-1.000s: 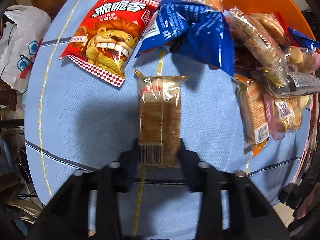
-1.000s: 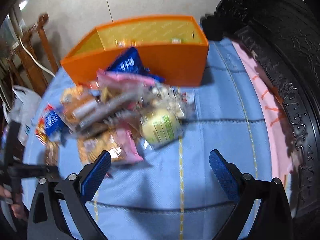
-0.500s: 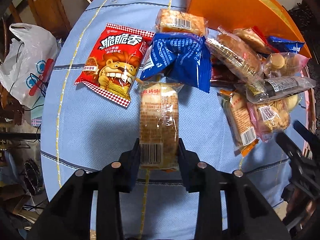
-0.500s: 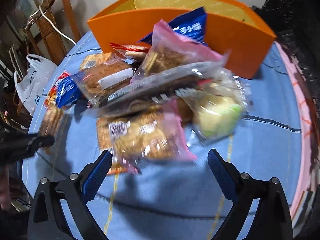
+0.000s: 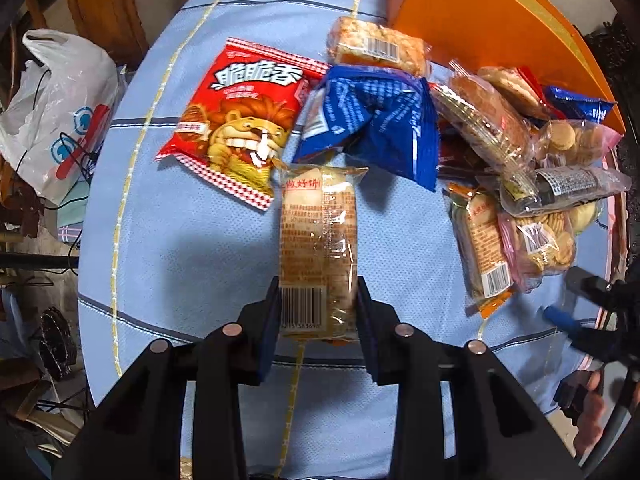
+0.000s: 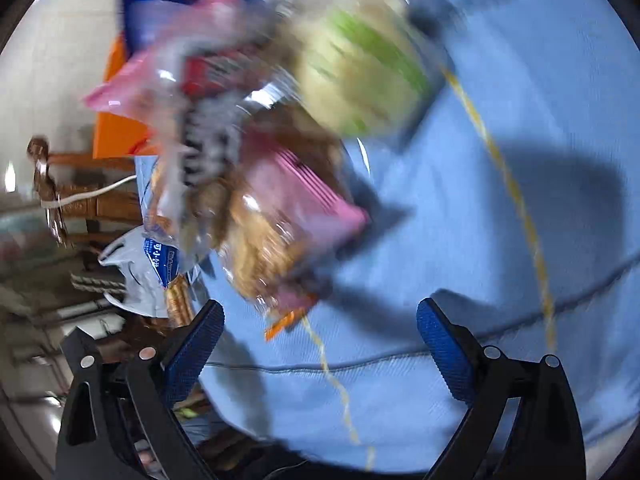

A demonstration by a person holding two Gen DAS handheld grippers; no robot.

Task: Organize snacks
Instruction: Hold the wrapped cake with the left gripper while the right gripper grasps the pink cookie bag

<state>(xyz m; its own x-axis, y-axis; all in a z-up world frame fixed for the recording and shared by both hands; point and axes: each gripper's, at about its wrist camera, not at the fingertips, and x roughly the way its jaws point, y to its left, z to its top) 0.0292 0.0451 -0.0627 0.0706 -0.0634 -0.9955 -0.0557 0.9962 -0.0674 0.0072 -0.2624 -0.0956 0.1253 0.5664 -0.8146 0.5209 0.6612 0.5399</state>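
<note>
My left gripper [image 5: 318, 312] is shut on a long clear pack of biscuits [image 5: 318, 240], held by its barcode end above the blue tablecloth [image 5: 192, 248]. Beyond it lie a red lion snack bag [image 5: 244, 120], a blue bag [image 5: 376, 124] and a heap of wrapped snacks [image 5: 520, 184] in front of the orange box [image 5: 480, 12]. My right gripper [image 6: 320, 328] is open and empty, close over the near edge of the heap, by a pink cookie pack [image 6: 288, 220] and a round green-labelled pack [image 6: 360, 72]. That view is blurred.
A white plastic bag [image 5: 60, 112] and wooden chairs [image 5: 104, 4] stand off the table's left side. The right gripper [image 5: 592, 320] and a hand show at the lower right of the left wrist view. Bare cloth [image 6: 500, 220] lies right of the heap.
The left gripper rose a little with the biscuit pack, widening its view. The right gripper dropped toward the snack heap and rolled, so the heap now fills its tilted, blurred view.
</note>
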